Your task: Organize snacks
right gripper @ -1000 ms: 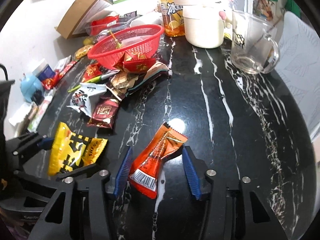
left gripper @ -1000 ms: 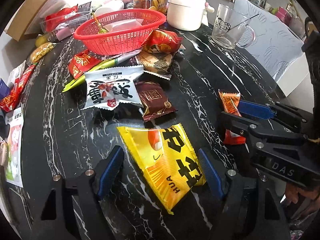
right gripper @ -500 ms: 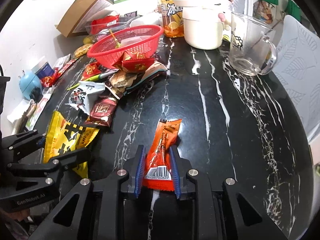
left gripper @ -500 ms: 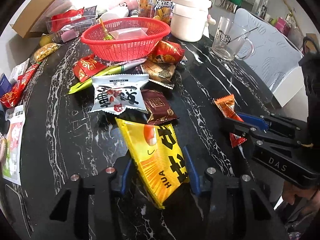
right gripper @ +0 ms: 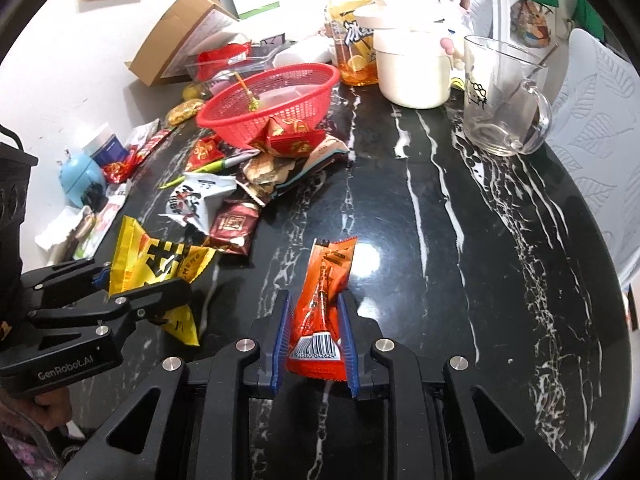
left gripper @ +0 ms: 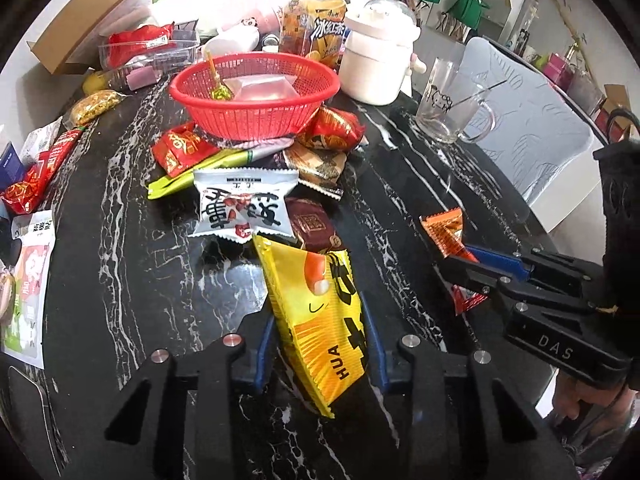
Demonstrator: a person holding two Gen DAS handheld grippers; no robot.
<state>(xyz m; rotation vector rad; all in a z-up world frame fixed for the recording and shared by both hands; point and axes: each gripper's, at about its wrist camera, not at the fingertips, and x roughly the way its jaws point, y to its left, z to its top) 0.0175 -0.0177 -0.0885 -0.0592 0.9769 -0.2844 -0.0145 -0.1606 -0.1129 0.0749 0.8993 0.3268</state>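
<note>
In the left wrist view my left gripper (left gripper: 318,344) has its jaws closing, its blue pads pressing both sides of a yellow snack packet (left gripper: 304,280) that buckles upward between them. My right gripper (right gripper: 314,320) is shut on an orange snack packet (right gripper: 328,268), gripped near its barcode end, the far end pointing away over the black marble table (right gripper: 420,240). The right wrist view shows the left gripper (right gripper: 144,280) holding the yellow packet (right gripper: 160,256) at the left. A red basket (left gripper: 256,108) holding a clear packet stands beyond.
A pile of snacks lies in front of the basket, including a white packet (left gripper: 244,208) and a brown one (left gripper: 314,224). A white pot (left gripper: 376,64), a tea bottle (left gripper: 316,28) and a glass mug (left gripper: 448,108) stand at the back. More packets line the left edge.
Both grippers went from open around their packets to closed on them. The yellow packet is squeezed narrower and bowed up; the orange packet has turned to lie straight between the right pads.
</note>
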